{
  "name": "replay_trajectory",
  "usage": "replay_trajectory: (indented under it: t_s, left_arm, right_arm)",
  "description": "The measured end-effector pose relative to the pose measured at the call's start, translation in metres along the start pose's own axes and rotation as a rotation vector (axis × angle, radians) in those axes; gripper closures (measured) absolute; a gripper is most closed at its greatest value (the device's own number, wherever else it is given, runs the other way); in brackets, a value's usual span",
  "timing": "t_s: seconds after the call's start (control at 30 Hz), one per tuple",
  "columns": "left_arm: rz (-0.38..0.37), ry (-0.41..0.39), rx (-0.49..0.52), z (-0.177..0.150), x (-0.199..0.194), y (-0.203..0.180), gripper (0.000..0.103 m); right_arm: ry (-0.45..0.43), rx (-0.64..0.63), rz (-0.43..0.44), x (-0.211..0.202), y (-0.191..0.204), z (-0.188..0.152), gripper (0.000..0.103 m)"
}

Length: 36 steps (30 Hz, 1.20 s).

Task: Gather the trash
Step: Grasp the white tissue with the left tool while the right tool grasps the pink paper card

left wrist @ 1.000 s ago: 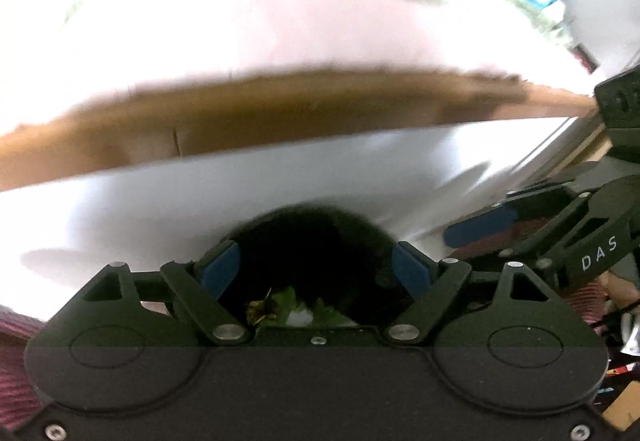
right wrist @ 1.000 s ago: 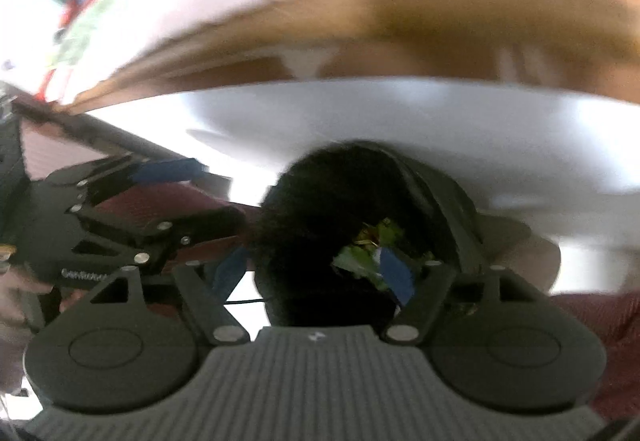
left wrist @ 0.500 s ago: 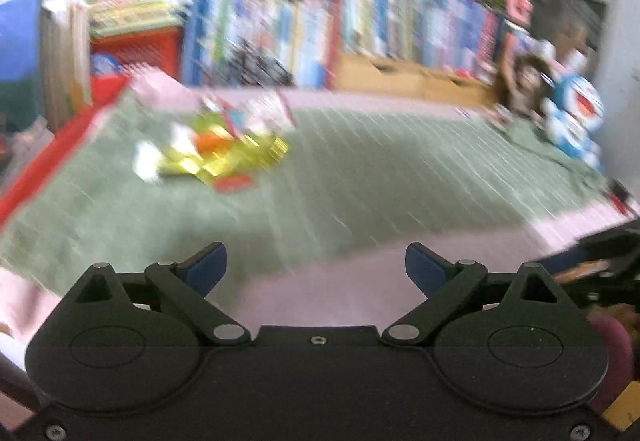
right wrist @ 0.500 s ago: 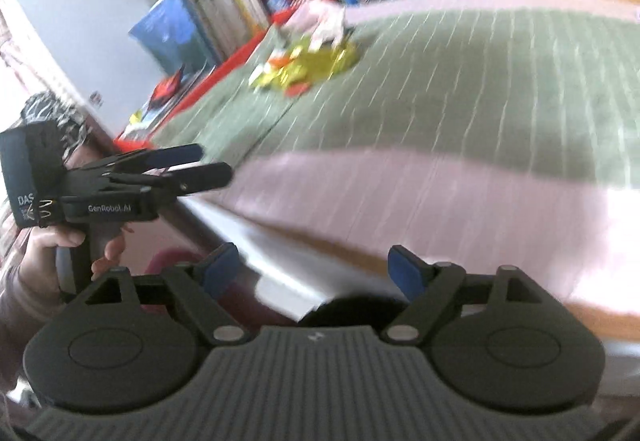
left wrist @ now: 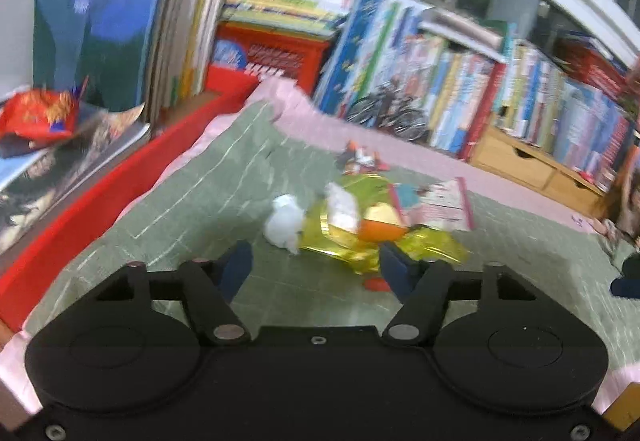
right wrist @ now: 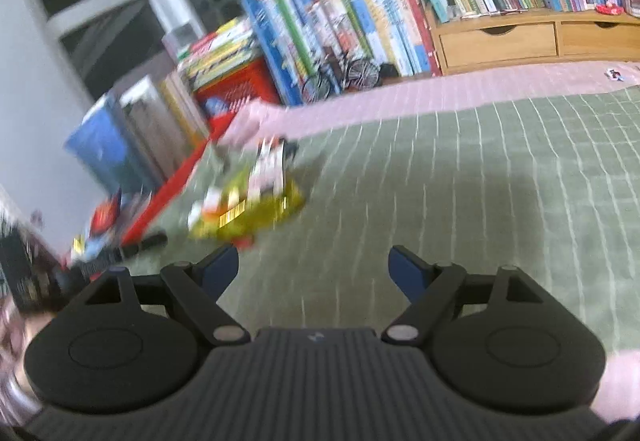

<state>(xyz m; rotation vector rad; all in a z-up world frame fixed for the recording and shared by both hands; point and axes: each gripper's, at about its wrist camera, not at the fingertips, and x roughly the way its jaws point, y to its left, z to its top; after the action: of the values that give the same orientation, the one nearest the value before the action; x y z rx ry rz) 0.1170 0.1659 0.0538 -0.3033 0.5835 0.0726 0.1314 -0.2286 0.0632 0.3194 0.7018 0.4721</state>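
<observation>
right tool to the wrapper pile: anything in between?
Nothing. In the right wrist view, only bare green mat lies between the right tool, open and empty, and the wrapper pile, which sits ahead and to the picture's left.

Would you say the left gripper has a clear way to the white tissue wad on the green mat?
Probably yes. The tissue wad lies just ahead of the left gripper on the mat, nothing between them; the jaws, empty, are closing.

A heap of wrappers [left wrist: 372, 225] lies on the mat [left wrist: 200, 201] over the worktop; a crumpled tissue [left wrist: 285, 222] touches its left edge; books [left wrist: 460, 89] stand behind; a drawer unit [left wrist: 528, 161] sits behind right.
</observation>
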Motion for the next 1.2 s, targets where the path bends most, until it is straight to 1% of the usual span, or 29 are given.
replay_trajectory:
  t_s: [0.13,0.2,0.3,0.37,0.47,0.6,0.63,0.67,0.7,0.73,0.77,0.8,0.9,0.97,1.2]
  left_arm:
    - [0.064,0.021,-0.065,0.010,0.032,0.017,0.055]
    - [0.061,0.037,-0.100,0.014,0.045,0.023,0.056]
    - [0.043,0.063,-0.153,0.021,0.065,0.029,0.057]
    - [0.043,0.071,-0.170,0.023,0.074,0.029,0.057]
    - [0.044,0.082,-0.180,0.025,0.086,0.030,0.057]
    - [0.025,0.102,-0.196,0.026,0.098,0.029,0.057]
    - [0.019,0.107,-0.200,0.026,0.100,0.029,0.057]
    - [0.012,0.111,-0.205,0.026,0.102,0.028,0.057]
    - [0.005,0.116,-0.206,0.025,0.105,0.027,0.058]
    - [0.001,0.118,-0.208,0.025,0.106,0.027,0.060]
    - [-0.004,0.117,-0.211,0.025,0.107,0.025,0.061]
    - [-0.005,0.117,-0.209,0.025,0.106,0.024,0.065]
    - [0.000,0.110,-0.186,0.026,0.102,0.019,0.076]
    - [0.011,0.092,-0.175,0.028,0.097,0.015,0.076]
    - [0.006,0.040,-0.150,0.035,0.074,0.007,0.076]
  right_arm:
    - [-0.014,-0.033,-0.040,0.033,0.015,0.026,0.014]
    - [-0.013,-0.045,-0.044,0.052,0.023,0.034,0.014]
    - [0.023,-0.032,-0.021,0.086,0.037,0.041,0.014]
    - [0.038,-0.032,-0.022,0.108,0.046,0.041,0.014]
    - [0.046,-0.059,-0.020,0.137,0.060,0.039,0.015]
    - [0.064,-0.093,-0.034,0.166,0.076,0.037,0.015]
    - [0.072,-0.097,-0.041,0.172,0.077,0.037,0.017]
    - [0.079,-0.099,-0.051,0.177,0.078,0.036,0.024]
    - [0.086,-0.096,-0.059,0.181,0.078,0.036,0.036]
    - [0.094,-0.090,-0.061,0.184,0.077,0.035,0.042]
    - [0.098,-0.082,-0.062,0.185,0.076,0.035,0.051]
    - [0.099,-0.076,-0.062,0.184,0.074,0.034,0.054]
    - [0.091,-0.080,-0.046,0.176,0.071,0.034,0.058]
    - [0.078,-0.084,-0.048,0.168,0.069,0.036,0.059]
    - [0.046,-0.078,-0.038,0.135,0.056,0.040,0.059]
